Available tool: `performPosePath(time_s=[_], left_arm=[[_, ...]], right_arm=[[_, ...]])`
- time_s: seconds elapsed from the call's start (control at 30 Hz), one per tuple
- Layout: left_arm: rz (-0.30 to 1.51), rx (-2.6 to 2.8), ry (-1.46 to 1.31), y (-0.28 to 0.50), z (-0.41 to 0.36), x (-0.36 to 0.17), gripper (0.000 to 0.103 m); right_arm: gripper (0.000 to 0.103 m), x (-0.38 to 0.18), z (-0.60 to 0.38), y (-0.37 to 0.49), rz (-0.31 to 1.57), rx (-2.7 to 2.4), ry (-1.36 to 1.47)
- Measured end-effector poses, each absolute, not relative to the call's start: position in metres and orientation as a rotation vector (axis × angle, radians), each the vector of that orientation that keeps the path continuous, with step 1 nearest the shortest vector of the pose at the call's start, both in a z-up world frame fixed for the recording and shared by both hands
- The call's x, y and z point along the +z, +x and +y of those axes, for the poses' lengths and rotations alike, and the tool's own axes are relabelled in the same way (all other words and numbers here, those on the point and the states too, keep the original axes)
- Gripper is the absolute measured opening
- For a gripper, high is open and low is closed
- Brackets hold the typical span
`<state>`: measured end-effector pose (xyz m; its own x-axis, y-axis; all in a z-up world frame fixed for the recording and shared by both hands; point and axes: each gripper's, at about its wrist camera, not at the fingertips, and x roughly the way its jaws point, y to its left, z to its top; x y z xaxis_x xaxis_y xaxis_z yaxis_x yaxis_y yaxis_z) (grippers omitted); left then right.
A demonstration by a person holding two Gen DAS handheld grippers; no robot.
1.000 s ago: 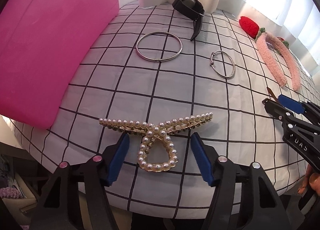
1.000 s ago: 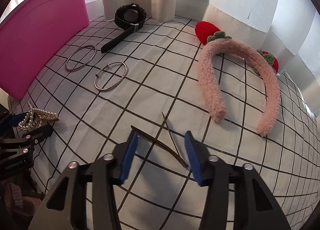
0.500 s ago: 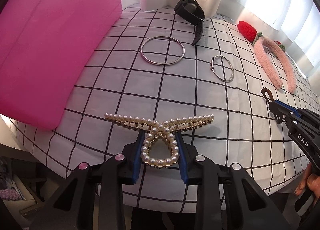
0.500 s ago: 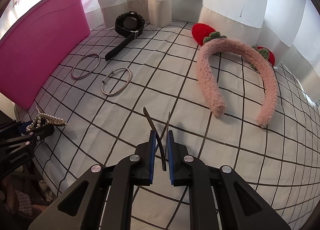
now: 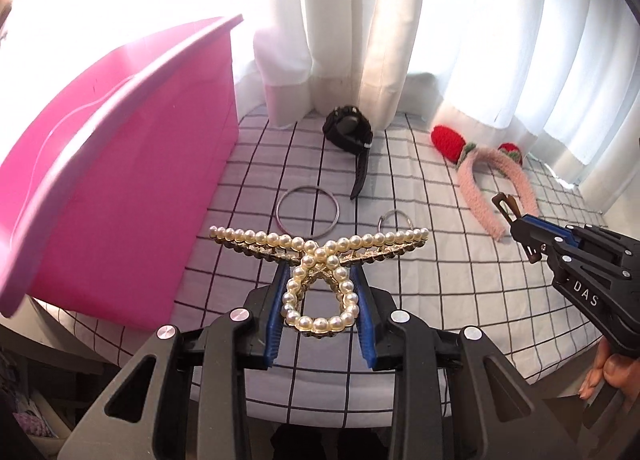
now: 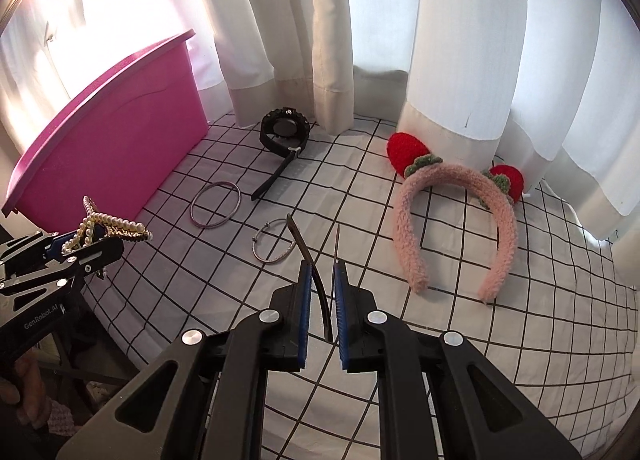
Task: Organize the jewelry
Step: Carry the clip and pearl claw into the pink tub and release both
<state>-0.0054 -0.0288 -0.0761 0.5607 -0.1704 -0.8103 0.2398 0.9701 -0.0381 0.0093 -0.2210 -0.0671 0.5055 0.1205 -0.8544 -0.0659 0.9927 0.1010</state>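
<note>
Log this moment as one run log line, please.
left gripper: shut on pearl hair clip, lifted | right gripper: shut on brown hair clip, lifted | pink bin: nearby

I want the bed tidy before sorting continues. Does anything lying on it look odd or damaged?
Nothing looks damaged. The black watch, two bangles and fuzzy pink headband lie loose and scattered on the checked sheet, beside the pink bin.

My right tool carried the white letters "DAS" on its black body. My left tool read "GenRobot.AI" along its side.
</note>
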Motion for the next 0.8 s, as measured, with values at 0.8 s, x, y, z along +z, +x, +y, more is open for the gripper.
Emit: performPosePath(time_s=[0.8], left_arm=[[0.721,0.075,-0.052,0.059,0.146,0.05,0.03]], right_arm=[[0.011,0.064,-0.031,0.122,0.783,0.431,-0.066]])
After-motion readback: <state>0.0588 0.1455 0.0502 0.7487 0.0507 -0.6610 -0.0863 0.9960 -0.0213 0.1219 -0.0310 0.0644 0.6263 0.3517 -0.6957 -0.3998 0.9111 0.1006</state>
